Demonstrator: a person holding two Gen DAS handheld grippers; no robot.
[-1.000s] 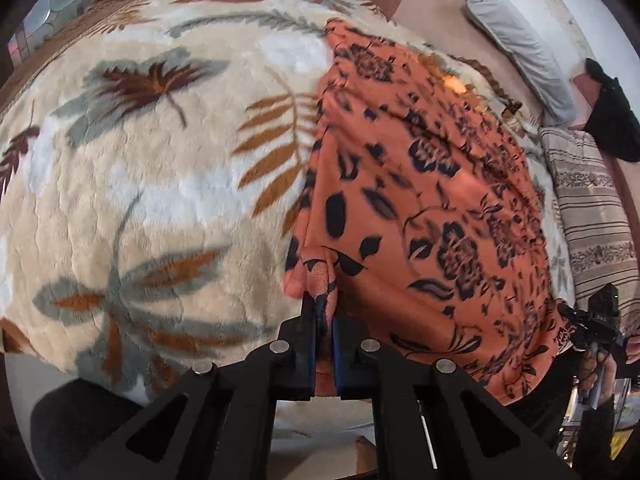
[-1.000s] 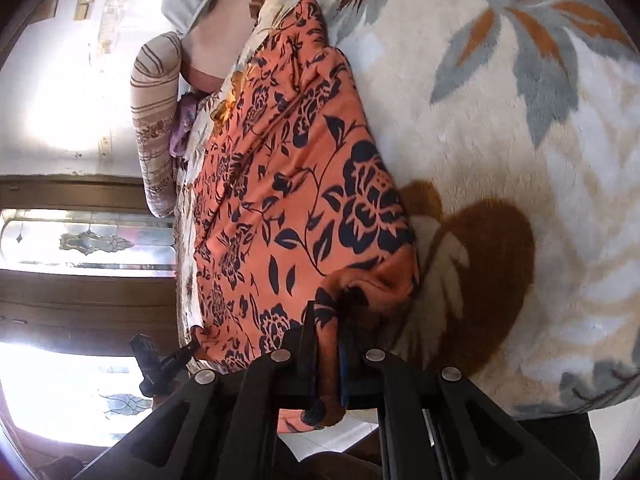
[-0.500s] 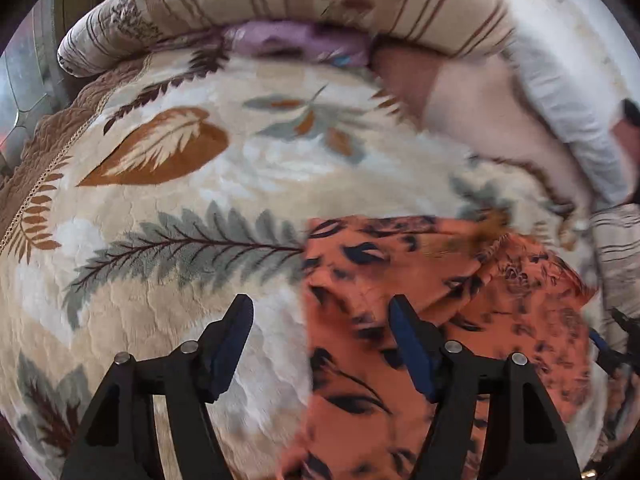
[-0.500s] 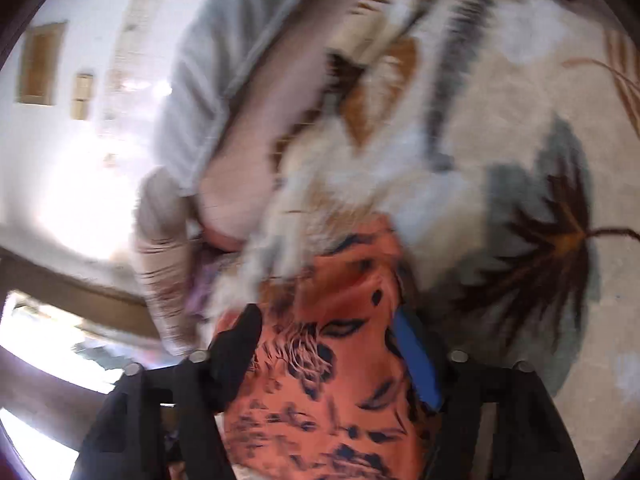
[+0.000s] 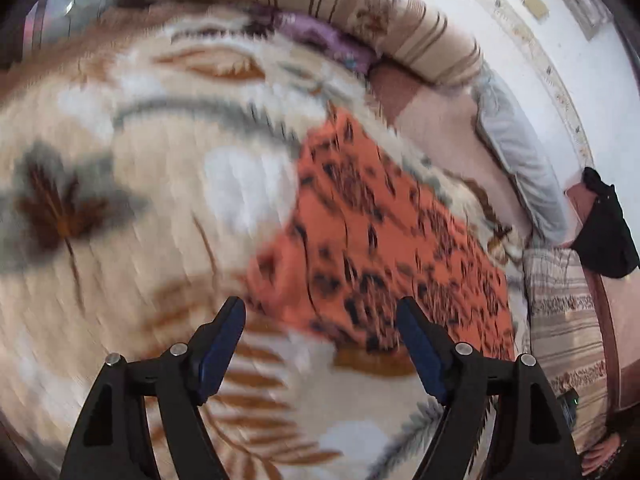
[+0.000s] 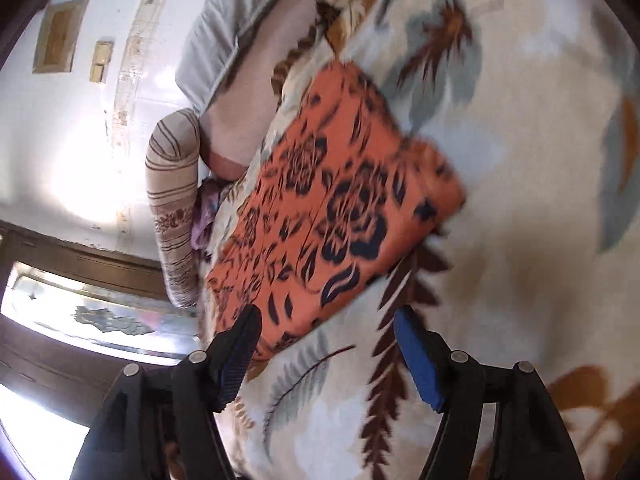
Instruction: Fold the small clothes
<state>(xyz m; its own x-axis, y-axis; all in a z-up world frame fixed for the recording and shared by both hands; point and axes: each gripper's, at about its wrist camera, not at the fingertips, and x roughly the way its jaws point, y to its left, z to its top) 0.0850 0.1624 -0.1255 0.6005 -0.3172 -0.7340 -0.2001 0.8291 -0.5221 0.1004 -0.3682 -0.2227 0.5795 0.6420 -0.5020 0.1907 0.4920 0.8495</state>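
Observation:
An orange cloth with dark floral print lies folded over on a leaf-patterned blanket. It also shows in the right wrist view as a roughly rectangular folded piece. My left gripper is open and empty, hovering just short of the cloth's near edge. My right gripper is open and empty, above the cloth's near edge. The left view is motion-blurred.
A striped bolster and a purple cloth lie at the bed's far side. A grey pillow rests by the white wall. A black item sits at right. A window is left of the right view.
Both grippers were shut on the cloth's corners, carried them over, then opened and let go. They have since pulled back from the folded cloth.

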